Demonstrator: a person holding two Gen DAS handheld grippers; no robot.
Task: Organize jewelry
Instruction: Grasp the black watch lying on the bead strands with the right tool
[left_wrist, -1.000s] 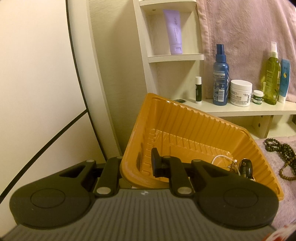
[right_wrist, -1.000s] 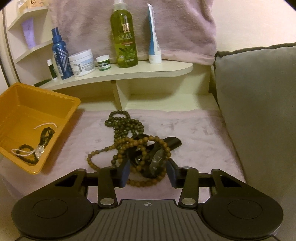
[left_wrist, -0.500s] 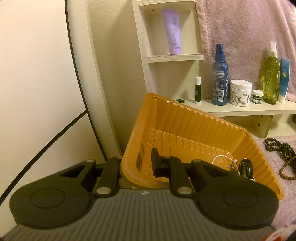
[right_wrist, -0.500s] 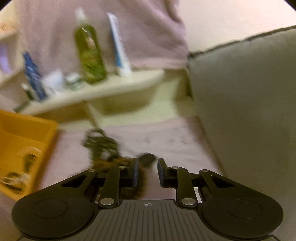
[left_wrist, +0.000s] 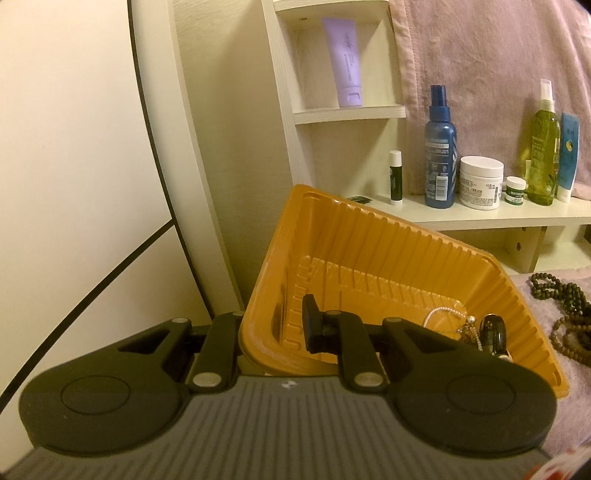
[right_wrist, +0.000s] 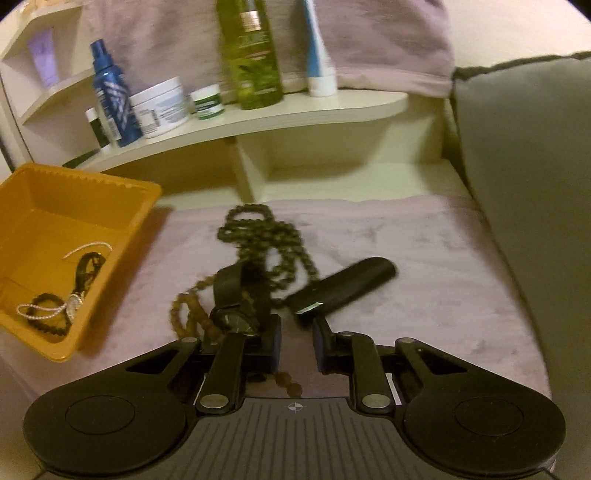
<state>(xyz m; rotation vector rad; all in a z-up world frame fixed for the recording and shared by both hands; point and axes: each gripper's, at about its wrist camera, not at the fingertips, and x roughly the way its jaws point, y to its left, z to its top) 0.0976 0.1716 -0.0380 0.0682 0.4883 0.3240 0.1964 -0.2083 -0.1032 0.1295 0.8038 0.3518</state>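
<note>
My left gripper (left_wrist: 275, 332) is shut on the near wall of the orange tray (left_wrist: 369, 251) and holds it tilted. A pearl chain (left_wrist: 443, 314) and a dark bracelet (left_wrist: 495, 332) lie in its low corner. In the right wrist view the tray (right_wrist: 140, 218) is at the left. A black watch (right_wrist: 236, 317) lies among brown beads (right_wrist: 192, 314) and a dark bead necklace (right_wrist: 258, 229) on the pink cloth. My right gripper (right_wrist: 297, 332) hovers over them with its jaws closing. The watch face is beside the left finger, its strap (right_wrist: 343, 284) just ahead, and nothing is pinched.
A cream shelf (right_wrist: 295, 110) behind holds a blue spray bottle (right_wrist: 110, 96), a white jar (right_wrist: 159, 107), a green bottle (right_wrist: 251, 55) and a tube. A grey cushion (right_wrist: 524, 184) walls the right side. Pink cloth (right_wrist: 424, 295) stretches right of the watch.
The right gripper's jaws have narrowed and it has swung and dipped. The watch that sat between its fingers now lies by the left finger. The left gripper and tray have stayed put.
</note>
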